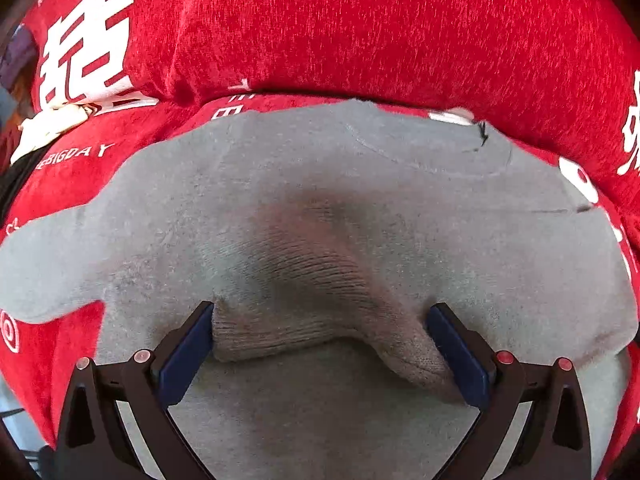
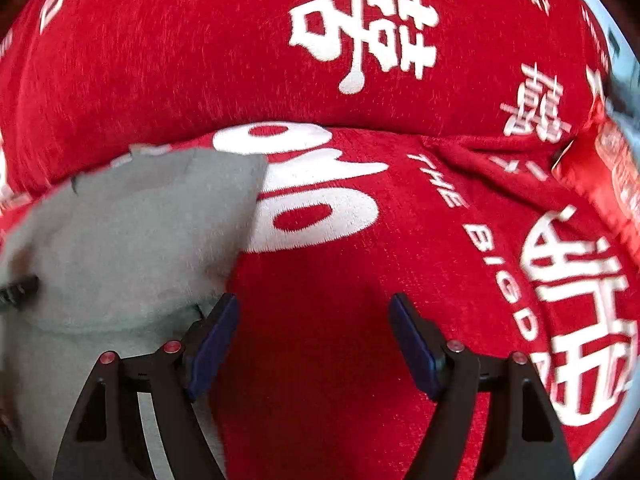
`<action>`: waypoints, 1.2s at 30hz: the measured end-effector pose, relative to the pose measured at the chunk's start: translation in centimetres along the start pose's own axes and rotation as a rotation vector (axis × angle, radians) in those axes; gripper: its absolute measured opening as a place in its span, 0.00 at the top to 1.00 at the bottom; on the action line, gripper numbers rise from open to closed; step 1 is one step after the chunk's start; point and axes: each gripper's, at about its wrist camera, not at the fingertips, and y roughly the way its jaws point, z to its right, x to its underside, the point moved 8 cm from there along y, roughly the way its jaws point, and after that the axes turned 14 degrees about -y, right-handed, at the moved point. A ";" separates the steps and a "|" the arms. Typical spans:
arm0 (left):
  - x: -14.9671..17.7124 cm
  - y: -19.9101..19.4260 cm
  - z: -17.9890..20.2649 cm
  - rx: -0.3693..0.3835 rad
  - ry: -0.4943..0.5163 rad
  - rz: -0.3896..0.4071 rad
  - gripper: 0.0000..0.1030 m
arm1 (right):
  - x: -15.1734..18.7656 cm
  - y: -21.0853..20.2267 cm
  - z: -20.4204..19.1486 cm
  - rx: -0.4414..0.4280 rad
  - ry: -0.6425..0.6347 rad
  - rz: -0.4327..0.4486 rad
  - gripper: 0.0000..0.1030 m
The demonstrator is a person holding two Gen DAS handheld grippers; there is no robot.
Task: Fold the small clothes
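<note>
Left gripper (image 1: 320,344) jaws pinch a grey garment (image 1: 360,200) fold; right gripper (image 2: 312,340) jaws spread over red cloth (image 2: 340,300).

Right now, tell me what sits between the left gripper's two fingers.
In the left wrist view, a raised ribbed fold of the grey garment bunches between the left gripper fingers, spanning pad to pad.

matt grey knit garment (image 1: 320,208) with ribbed cuff (image 1: 320,300) lies on fuzzy red cloth (image 2: 360,300).
</note>
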 end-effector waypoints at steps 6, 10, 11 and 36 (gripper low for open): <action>-1.7 -4.8 -1.7 -0.035 -0.111 0.066 0.00 | 0.9 0.3 -1.8 -0.017 -0.090 -0.015 0.23; -2.6 -7.7 -1.7 -0.080 -0.143 0.153 0.00 | 0.5 0.8 -2.5 -0.030 -0.099 -0.014 0.23; -2.8 -7.6 -0.7 -0.030 -0.149 0.144 0.00 | 0.3 0.9 -2.7 -0.028 -0.104 -0.014 0.23; 2.3 -1.7 3.7 0.109 0.057 -0.009 0.00 | -1.4 -3.3 -1.1 -0.064 -0.037 0.063 0.22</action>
